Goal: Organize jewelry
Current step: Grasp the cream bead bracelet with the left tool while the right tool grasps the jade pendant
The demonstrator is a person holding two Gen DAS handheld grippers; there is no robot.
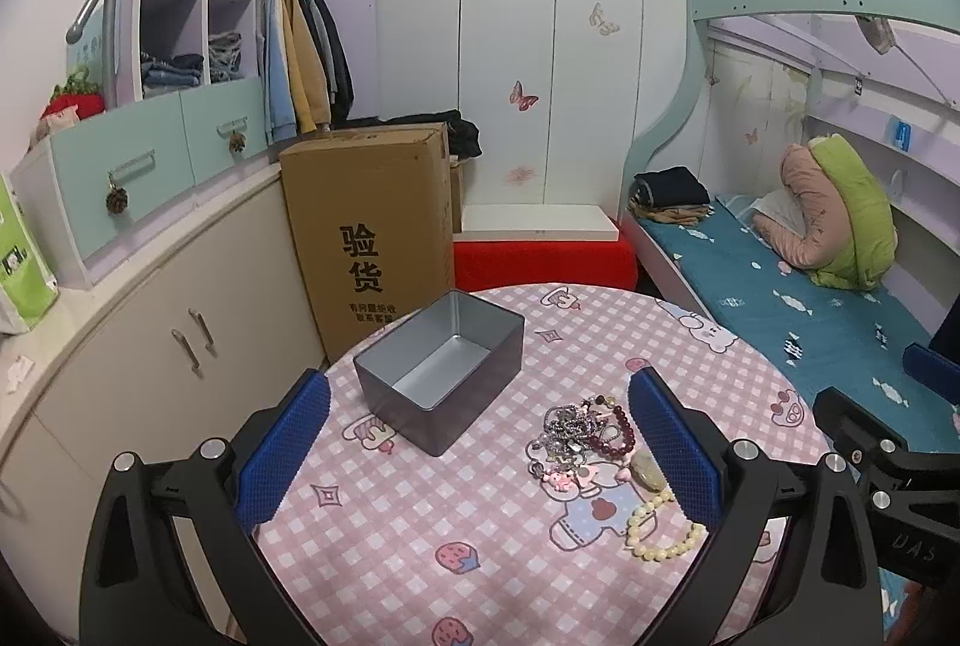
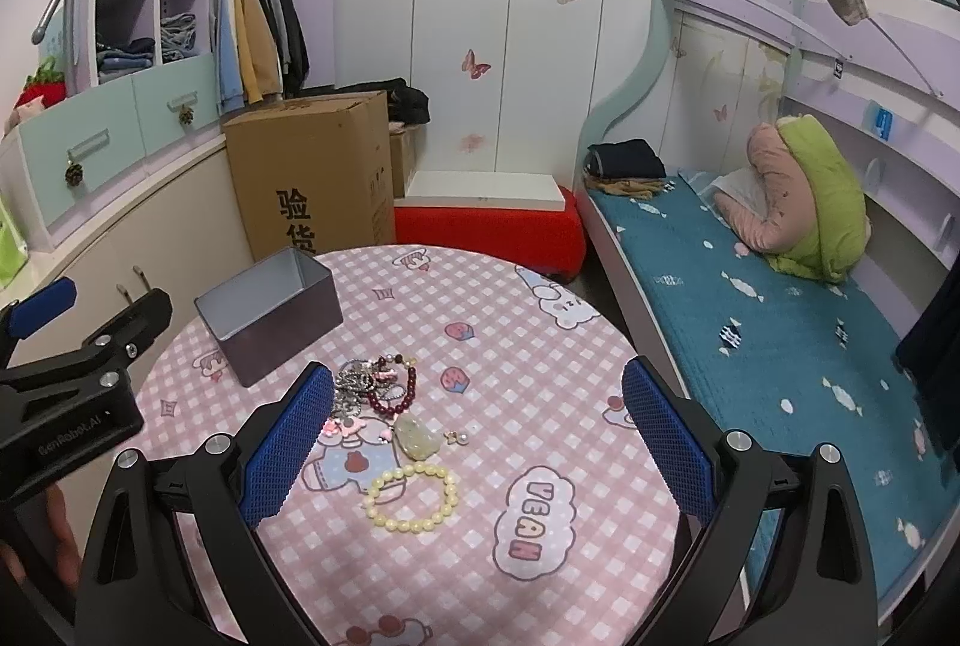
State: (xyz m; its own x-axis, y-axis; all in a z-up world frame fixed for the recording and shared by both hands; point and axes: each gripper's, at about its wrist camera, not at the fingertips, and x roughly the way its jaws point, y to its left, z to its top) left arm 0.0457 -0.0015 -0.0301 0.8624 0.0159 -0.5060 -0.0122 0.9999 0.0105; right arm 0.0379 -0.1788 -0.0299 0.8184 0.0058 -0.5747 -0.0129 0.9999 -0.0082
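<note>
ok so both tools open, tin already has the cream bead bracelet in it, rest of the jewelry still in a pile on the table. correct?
Not quite. The tin is empty; the left wrist view shows its bare floor. The cream bead bracelet still lies on the table, just nearer the camera than the jewelry pile. The rest holds: left tool and right tool are both open and hold nothing.

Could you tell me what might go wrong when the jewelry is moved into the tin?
1. The silver chains and dark red bead bracelet lie tangled, so lifting one may drag others.
2. The small pearl earring lies apart and could be missed.
3. The open metal tin may slide if bumped.
</note>
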